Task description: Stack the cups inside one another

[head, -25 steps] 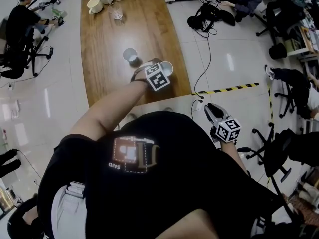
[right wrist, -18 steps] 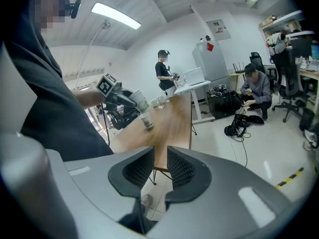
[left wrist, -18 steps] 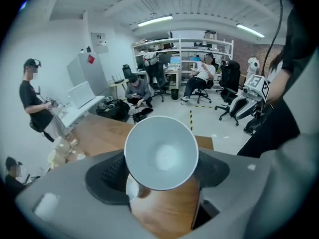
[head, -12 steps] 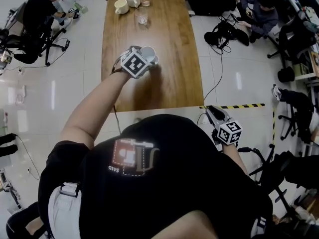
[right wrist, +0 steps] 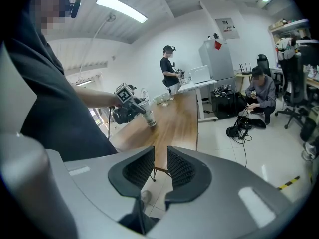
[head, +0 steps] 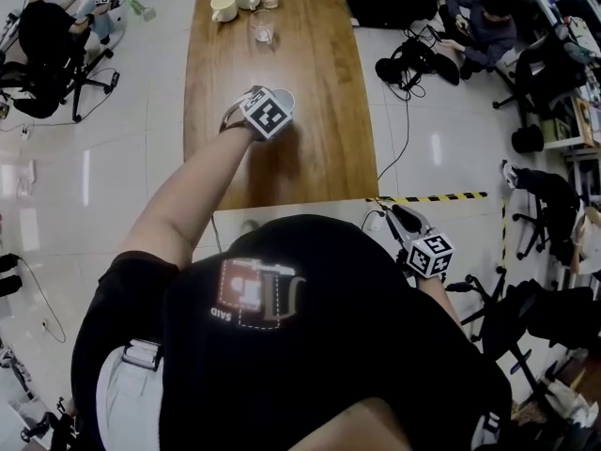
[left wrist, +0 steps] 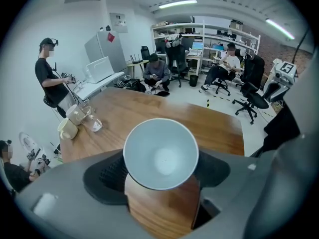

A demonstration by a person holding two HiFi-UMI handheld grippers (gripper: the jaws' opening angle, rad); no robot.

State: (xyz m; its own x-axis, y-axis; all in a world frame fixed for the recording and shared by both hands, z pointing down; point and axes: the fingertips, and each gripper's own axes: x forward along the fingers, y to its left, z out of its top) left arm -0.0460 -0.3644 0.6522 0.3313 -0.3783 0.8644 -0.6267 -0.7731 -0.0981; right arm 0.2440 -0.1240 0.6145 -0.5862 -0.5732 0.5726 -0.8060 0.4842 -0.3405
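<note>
Over the table (head: 324,92), left gripper (left wrist: 160,173) pinches a smooth cup (left wrist: 160,151); it could slip. Right gripper (right wrist: 160,166) barely ajar, empty.

Pale empty cup (left wrist: 160,153), upright between the jaws, over wooden table (left wrist: 149,108).

Table (head: 319,130): brown wood, smooth, satin sheen. Cup (left wrist: 160,153): white, smooth, matt inside. Floor (head: 423,148): pale tiles, glossy. Pads (right wrist: 134,169): black, ribbed, matt.
</note>
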